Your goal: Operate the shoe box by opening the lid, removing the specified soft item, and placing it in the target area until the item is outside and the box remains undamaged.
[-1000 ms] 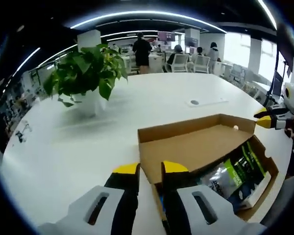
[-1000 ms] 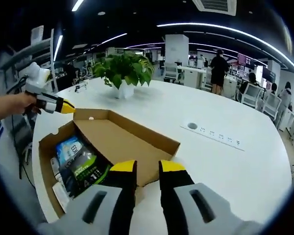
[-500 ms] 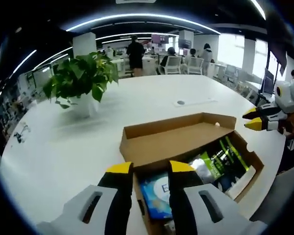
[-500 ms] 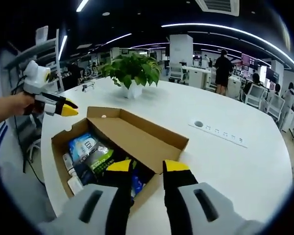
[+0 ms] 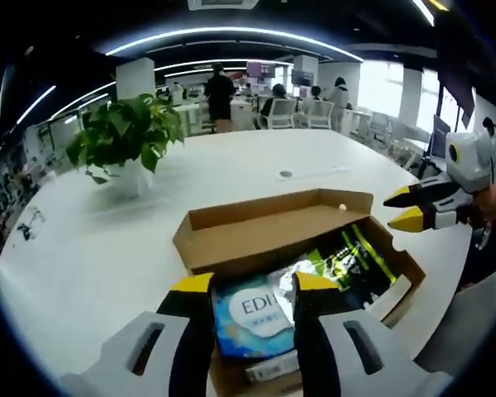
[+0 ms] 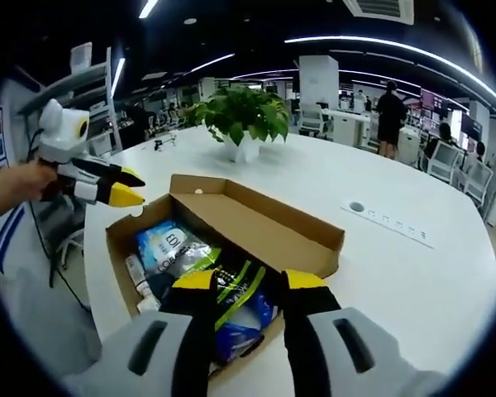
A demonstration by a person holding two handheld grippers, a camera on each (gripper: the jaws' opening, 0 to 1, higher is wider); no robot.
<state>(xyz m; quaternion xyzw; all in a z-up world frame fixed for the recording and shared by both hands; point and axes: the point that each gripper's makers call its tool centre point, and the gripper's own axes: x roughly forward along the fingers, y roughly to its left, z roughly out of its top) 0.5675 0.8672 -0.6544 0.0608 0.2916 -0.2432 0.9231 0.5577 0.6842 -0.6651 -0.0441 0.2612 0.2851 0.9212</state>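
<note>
The brown cardboard shoe box [image 5: 231,233] lies open on the white table [image 5: 107,248], its lid [image 6: 269,223] folded back flat. Inside lie a blue packet [image 5: 252,310] with white lettering, a silvery pouch [image 5: 298,269] and a black-and-green packet [image 6: 231,285]. My left gripper [image 5: 254,285] hovers open over the box's near end, above the blue packet. My right gripper [image 6: 250,281] is open above the black-and-green packet at the opposite end. Each gripper shows in the other's view, held by a hand: right gripper [image 5: 409,208], left gripper [image 6: 124,186]. Neither holds anything.
A potted green plant [image 5: 124,136] in a white pot stands farther back on the table. A socket panel [image 6: 388,223] is set into the tabletop beyond the box. The box sits close to the table's curved edge [image 6: 91,281]. People and chairs [image 5: 273,99] are far behind.
Both views have shifted closer over the box, so more of its contents show. The box and open lid look unmoved. Both grippers stay open.
</note>
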